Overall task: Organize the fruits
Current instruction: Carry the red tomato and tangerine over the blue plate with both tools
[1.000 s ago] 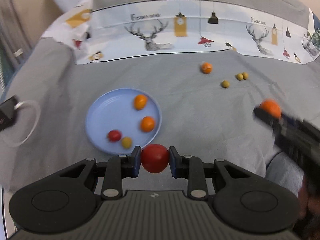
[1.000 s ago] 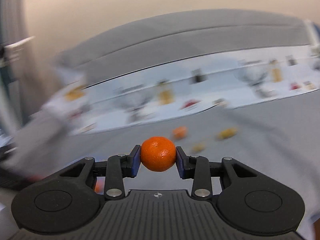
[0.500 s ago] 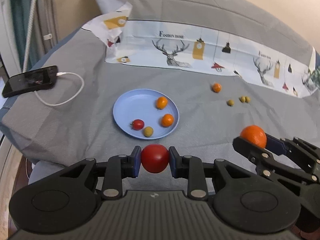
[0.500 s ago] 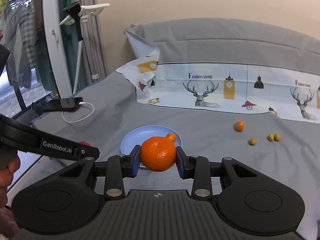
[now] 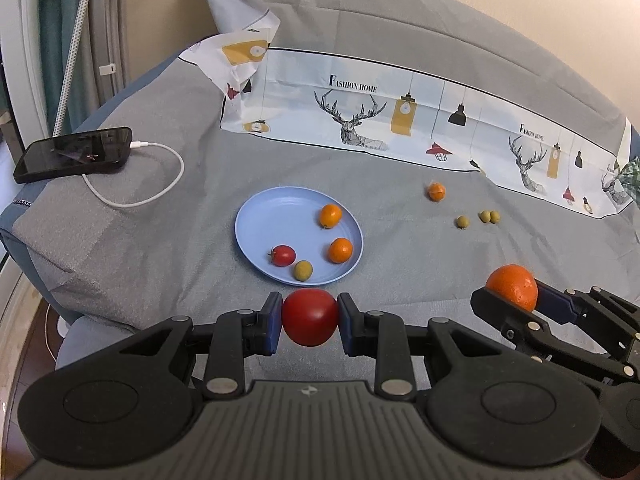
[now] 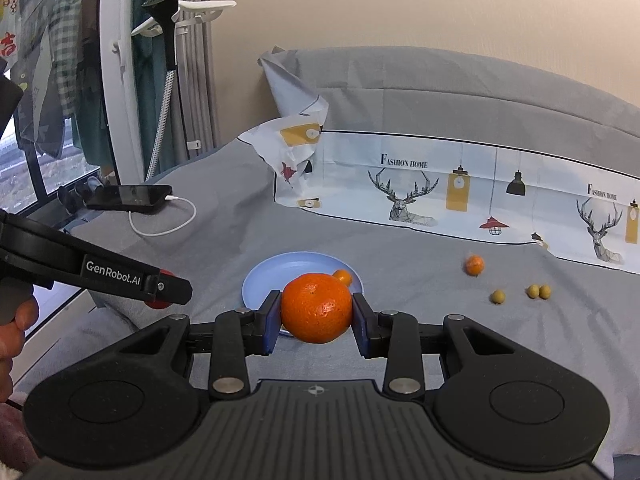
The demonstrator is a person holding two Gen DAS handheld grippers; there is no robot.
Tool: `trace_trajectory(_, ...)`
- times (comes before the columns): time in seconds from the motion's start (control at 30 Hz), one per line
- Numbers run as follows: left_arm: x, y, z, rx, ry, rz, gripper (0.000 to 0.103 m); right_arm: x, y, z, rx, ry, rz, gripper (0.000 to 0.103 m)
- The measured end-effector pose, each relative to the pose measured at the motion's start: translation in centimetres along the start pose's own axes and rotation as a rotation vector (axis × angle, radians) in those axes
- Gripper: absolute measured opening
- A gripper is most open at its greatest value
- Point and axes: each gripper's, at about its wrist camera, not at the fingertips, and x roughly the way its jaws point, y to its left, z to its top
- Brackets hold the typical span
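Note:
My left gripper [image 5: 309,320] is shut on a red tomato [image 5: 310,316], held above the grey bed in front of the blue plate [image 5: 272,216]. The plate holds two small oranges [image 5: 331,216], a cherry tomato [image 5: 283,255] and a green olive-like fruit [image 5: 303,270]. At the right of the left wrist view, my right gripper [image 5: 516,294] is shut on a mandarin [image 5: 513,286]. In the right wrist view that mandarin [image 6: 317,307] sits between the pads and hides most of the plate [image 6: 264,280]. On the bed lie a small orange [image 5: 436,191] and three green fruits [image 5: 463,222].
A phone [image 5: 76,154] with a white charging cable [image 5: 160,184] lies at the bed's left edge. A printed cloth with deer [image 5: 400,120] runs along the back. A hand [image 6: 16,320] holds the left gripper [image 6: 100,276] at the left.
Both grippers have drawn back from the plate and risen, so the plate looks smaller and farther. Each still grips its fruit. Over the last half second little has moved.

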Motion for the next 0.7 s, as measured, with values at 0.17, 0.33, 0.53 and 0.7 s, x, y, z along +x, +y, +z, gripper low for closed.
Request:
trace_trajectory(0.17, 0.37, 0.2, 0.03, -0.004, 0.012, -0.001, 0.032, 0.27, -0.02, -0.01, -0.003, 0.007, 0.002, 0.038)
trace_trajectory(0.33, 0.57, 0.21, 0.06, -0.004, 0.015, 0.0, 0.032, 0.61, 0.0, -0.05, -0.002, 0.016, 0.007, 0.038)
trace_trajectory(0.53, 0.86, 0.06, 0.25, 0.0, 0.02, 0.005, 0.032, 0.91, -0.13, -0.01, -0.005, 0.022, 0.015, 0.038)
trace_trajectory(0.7, 0.96, -0.1, 0.33, 0.008, 0.02, 0.009, 0.032, 1.0, -0.17, -0.09, 0.001, 0.024, 0.016, 0.038)
